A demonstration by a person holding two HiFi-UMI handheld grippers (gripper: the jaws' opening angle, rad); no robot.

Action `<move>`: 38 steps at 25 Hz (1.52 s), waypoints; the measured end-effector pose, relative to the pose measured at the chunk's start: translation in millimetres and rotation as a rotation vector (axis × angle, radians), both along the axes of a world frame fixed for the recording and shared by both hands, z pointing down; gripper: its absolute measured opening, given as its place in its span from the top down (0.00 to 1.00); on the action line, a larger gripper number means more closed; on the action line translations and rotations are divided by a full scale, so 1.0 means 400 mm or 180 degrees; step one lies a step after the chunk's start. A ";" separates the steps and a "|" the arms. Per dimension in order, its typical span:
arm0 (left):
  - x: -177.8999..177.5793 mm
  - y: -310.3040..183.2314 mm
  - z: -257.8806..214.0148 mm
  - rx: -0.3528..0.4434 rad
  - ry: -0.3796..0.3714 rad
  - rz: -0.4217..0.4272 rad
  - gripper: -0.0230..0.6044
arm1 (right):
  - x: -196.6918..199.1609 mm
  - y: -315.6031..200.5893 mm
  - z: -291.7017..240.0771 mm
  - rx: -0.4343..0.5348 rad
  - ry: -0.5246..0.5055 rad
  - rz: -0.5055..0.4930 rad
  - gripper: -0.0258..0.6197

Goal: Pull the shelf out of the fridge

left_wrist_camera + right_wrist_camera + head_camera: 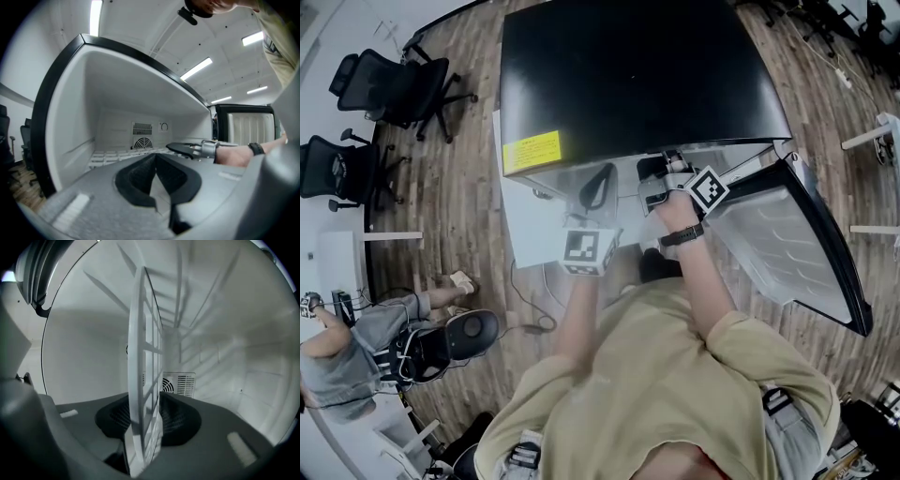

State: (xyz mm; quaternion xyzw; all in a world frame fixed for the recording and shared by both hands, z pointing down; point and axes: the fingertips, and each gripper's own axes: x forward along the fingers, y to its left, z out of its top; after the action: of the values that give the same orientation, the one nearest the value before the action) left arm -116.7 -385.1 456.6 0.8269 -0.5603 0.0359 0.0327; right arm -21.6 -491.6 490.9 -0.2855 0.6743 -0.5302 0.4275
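The black-topped mini fridge stands open, its door swung out to the right. Inside lies the white grid shelf, low in the white cavity. My right gripper reaches in under the fridge top. In the right gripper view the shelf runs edge-on between the jaws of that gripper, both pads against its front rail. From the left gripper view the right gripper shows level with the shelf. My left gripper hovers in front of the opening, jaws together, holding nothing; the left gripper is left of the right one.
A fan vent sits in the fridge's back wall. The open door bounds the right side. Office chairs stand on the wood floor at the left, and a seated person is at the lower left.
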 end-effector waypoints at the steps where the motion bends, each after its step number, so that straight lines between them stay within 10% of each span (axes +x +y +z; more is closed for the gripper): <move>1: 0.000 0.000 -0.002 0.0006 0.0002 -0.0002 0.96 | -0.003 0.000 0.001 -0.0007 0.0010 -0.0022 0.77; 5: 0.008 0.006 -0.008 0.0031 0.0019 0.0007 0.96 | -0.002 0.005 0.023 -0.0157 0.0012 -0.0093 0.89; 38: 0.090 0.239 -0.038 0.0146 0.0092 0.0279 0.96 | 0.073 0.284 0.036 -0.0341 0.0092 -0.0102 0.92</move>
State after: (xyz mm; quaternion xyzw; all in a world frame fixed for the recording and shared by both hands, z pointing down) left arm -80.8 -289.4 441.4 0.8516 -0.5237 0.0126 0.0203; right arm 7.5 -378.2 505.5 -0.3048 0.6555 -0.5681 0.3932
